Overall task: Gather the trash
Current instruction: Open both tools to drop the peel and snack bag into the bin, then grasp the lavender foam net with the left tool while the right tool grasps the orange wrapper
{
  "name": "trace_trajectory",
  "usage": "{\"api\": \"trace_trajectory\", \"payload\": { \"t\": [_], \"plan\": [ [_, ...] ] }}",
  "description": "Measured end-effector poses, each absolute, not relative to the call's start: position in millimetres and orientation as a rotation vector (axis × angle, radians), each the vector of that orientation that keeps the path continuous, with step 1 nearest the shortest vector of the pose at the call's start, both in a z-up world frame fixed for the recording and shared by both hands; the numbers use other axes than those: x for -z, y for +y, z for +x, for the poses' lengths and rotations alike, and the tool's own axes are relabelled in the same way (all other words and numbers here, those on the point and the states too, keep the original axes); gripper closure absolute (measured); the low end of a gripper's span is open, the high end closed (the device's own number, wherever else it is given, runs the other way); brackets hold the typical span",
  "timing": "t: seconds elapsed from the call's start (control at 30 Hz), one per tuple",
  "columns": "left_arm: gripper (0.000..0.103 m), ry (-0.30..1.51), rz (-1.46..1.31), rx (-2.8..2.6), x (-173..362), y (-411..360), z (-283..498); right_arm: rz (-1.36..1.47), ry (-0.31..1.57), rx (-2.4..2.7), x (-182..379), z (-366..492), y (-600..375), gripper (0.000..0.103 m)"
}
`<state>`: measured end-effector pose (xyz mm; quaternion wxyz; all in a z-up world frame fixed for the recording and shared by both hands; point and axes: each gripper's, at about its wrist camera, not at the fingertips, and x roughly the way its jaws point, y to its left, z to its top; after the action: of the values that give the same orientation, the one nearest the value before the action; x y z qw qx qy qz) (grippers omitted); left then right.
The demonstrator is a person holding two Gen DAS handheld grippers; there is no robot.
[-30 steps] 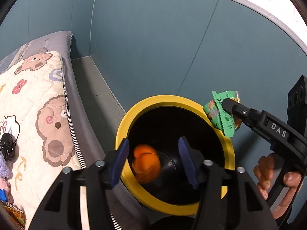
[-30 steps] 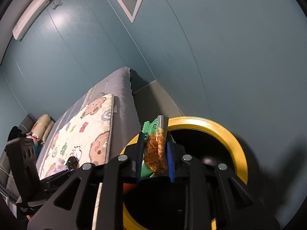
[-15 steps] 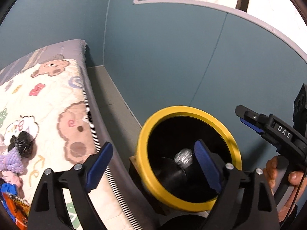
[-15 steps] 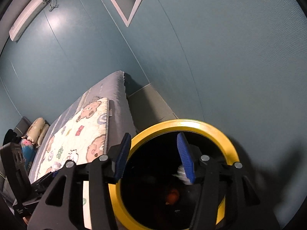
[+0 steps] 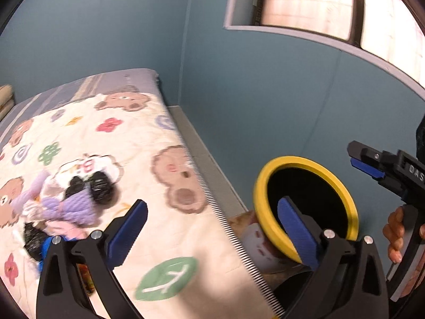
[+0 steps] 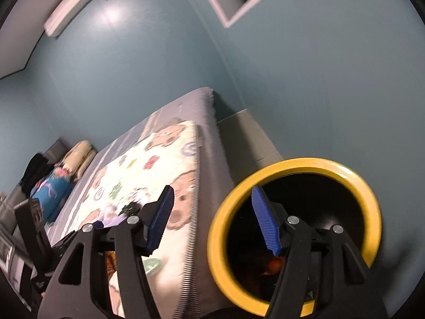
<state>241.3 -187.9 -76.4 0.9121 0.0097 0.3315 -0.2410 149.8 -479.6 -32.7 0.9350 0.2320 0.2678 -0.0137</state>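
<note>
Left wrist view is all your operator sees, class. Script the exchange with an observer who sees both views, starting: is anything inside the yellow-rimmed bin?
Observer: Yes. The right wrist view shows something orange low inside the bin.
Operator: Is the right gripper carrying anything?
Observer: No. Its fingers are opening with nothing between them.
Operator: What's at the far end of the bed?
Observer: A blue patterned item beside pale pillows.
</note>
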Motion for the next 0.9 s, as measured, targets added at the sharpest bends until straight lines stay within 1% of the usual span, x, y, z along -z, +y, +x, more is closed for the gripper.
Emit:
{"api": "trace_trajectory", "payload": {
  "t": [0.3, 0.47, 0.7, 0.9],
  "plan": [
    [0.008, 0.641, -0.003, 0.338, 69.2, -105.4, 252.1, 0.408, 0.589, -0.134, 19.7, 173.9, -396.5, 0.044],
    [0.008, 0.624, -0.013, 0.221, 69.3, -45.4, 267.8, 0.362, 0.625, -0.212, 21.6, 191.0, -345.9, 0.044],
    [0.008, 0.63, -0.026, 0.093, 77.8, 28.3, 300.9, 0.303, 0.707, -0.323, 38.8, 216.6, -276.1, 0.044],
    [0.008, 0.659, -0.031, 0.006, 91.4, 75.6, 326.6, 0.229, 0.798, -0.41, 61.0, 234.4, -214.8, 0.044]
  ]
}}
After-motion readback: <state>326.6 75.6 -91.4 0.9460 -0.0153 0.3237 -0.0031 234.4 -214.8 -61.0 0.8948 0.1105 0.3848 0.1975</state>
